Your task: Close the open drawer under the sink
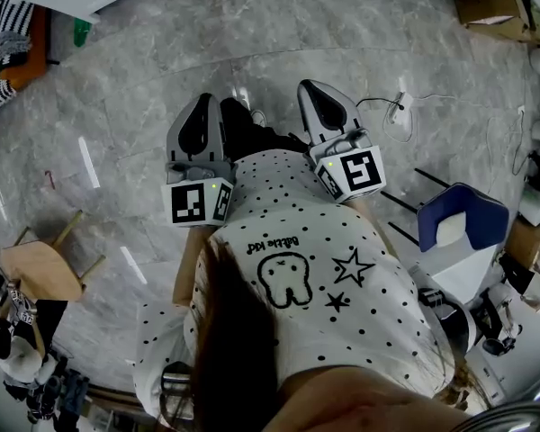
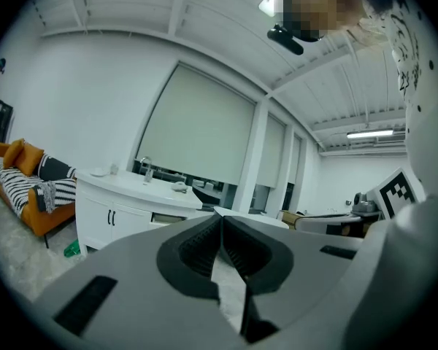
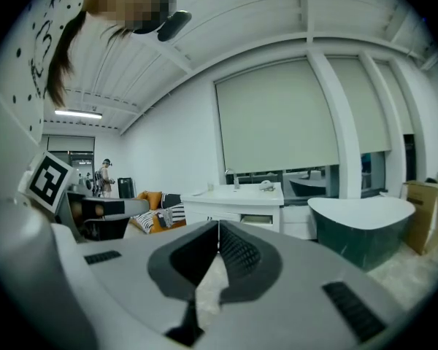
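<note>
Across the room, well apart from both grippers, the white vanity (image 3: 233, 204) with the sink stands below the big shaded window. The drawer (image 3: 257, 219) beneath its top looks pulled out a little and shows a dark gap beside the closed cabinet doors. By my reading nothing of the task is done yet: the whole approach is left, and then the push that shuts the drawer front. The left gripper (image 2: 220, 214) has its jaws pressed together with nothing between them. The right gripper (image 3: 218, 227) is likewise closed and empty. In the head view both are held close to the person's chest, pointing out over the marble floor (image 1: 144, 70). The floor toward the vanity appears open. A dark-sided bathtub (image 3: 361, 224) sits just beside the vanity on its right, which may crowd a reach from that side. An orange sofa (image 2: 18, 184) with striped cushions stands to its left, and a green bottle (image 2: 71, 249) lies on the floor near the cabinet's foot. Nearer the person, a small wooden stool (image 1: 43, 270) stands off to the left, clear of the way forward.
</note>
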Demonstrator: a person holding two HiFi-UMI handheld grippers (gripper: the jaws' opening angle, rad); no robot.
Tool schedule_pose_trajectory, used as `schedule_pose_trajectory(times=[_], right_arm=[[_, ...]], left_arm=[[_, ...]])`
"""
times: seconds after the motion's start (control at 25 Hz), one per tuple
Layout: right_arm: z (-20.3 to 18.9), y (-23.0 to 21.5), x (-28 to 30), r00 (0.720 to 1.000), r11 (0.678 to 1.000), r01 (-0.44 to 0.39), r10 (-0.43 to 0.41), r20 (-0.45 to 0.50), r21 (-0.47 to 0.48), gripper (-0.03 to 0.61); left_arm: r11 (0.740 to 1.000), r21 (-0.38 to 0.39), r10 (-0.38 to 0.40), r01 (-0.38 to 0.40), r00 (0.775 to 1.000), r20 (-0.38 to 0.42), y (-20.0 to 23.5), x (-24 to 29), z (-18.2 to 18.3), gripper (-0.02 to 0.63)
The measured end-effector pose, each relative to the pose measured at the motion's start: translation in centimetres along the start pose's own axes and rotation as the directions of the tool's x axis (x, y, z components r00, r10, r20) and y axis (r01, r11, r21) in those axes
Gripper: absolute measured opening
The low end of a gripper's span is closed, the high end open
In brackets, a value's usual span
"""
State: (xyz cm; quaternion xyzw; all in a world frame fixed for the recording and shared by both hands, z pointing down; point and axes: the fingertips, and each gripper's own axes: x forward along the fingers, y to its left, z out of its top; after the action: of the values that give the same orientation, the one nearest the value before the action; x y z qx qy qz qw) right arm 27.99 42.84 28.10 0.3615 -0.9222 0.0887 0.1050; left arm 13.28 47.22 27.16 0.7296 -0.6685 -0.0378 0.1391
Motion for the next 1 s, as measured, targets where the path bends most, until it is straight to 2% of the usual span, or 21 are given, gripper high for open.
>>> schedule_pose_trajectory(times=[0.36, 0.72, 0.88, 1.0], right_arm=[[-0.2, -1.2, 5.8, 1.0, 1.0, 0.0, 0.0, -0.031, 0.001, 0.013], [5.6, -3.3, 17.4, 0.999, 0.999, 0.033, -0.033, 0.003, 0.033, 0.014], [6.6, -3.8, 21.3, 0.999, 0.998, 0.042, -0.041, -0.014, 0.046, 0.013], [6.8, -5.4, 22.9, 0.998, 0.997, 0.059, -0.057, -0.032, 0.047, 0.013]], left_arm=[[1.0, 0.006, 0.004, -0.004, 1.0, -0.014, 3.9, 4.4, 0.3, 0.015], [0.999, 0.025, -0.034, 0.034, 0.999, 0.008, 11.3, 13.7, 6.4, 0.015], [0.998, 0.032, -0.051, 0.051, 0.999, -0.002, 14.4, 17.5, 7.5, 0.015], [0.999, 0.022, -0.035, 0.035, 0.999, -0.008, 15.8, 20.0, 8.0, 0.017]])
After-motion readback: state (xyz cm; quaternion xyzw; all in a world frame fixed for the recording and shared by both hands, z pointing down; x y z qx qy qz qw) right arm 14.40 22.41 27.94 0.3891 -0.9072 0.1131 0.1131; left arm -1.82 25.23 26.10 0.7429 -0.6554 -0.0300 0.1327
